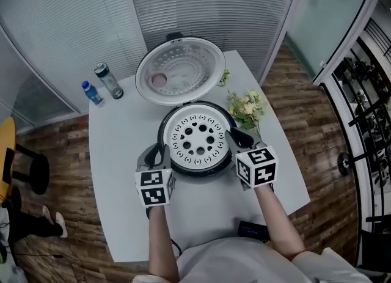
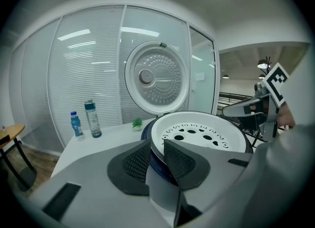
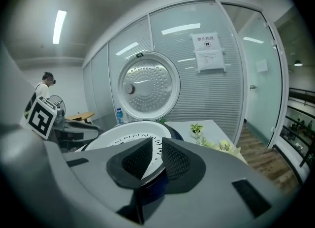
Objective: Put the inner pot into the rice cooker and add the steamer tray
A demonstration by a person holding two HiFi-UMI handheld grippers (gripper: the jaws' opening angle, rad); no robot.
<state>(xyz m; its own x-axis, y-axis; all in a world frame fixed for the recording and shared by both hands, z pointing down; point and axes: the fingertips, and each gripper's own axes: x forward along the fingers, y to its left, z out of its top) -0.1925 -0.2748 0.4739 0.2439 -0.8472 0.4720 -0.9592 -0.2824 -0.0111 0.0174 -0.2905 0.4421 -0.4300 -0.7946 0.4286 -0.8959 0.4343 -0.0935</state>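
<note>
A white steamer tray (image 1: 197,136) with round holes lies across the top of the dark rice cooker (image 1: 201,169), whose lid (image 1: 180,71) stands open behind it. My left gripper (image 1: 160,153) is shut on the tray's left rim, and my right gripper (image 1: 235,136) is shut on its right rim. In the left gripper view the tray (image 2: 202,132) runs between the pads (image 2: 137,160), with the lid (image 2: 157,79) upright beyond. The right gripper view shows the tray (image 3: 123,141) pinched between the pads (image 3: 174,162). The tray hides whatever is inside the cooker.
A small blue bottle (image 1: 91,92) and a clear bottle (image 1: 109,80) stand at the table's back left. A flower bunch (image 1: 247,106) and a small plant (image 1: 224,77) lie right of the cooker. A black object (image 1: 253,231) rests at the white table's (image 1: 122,153) front edge.
</note>
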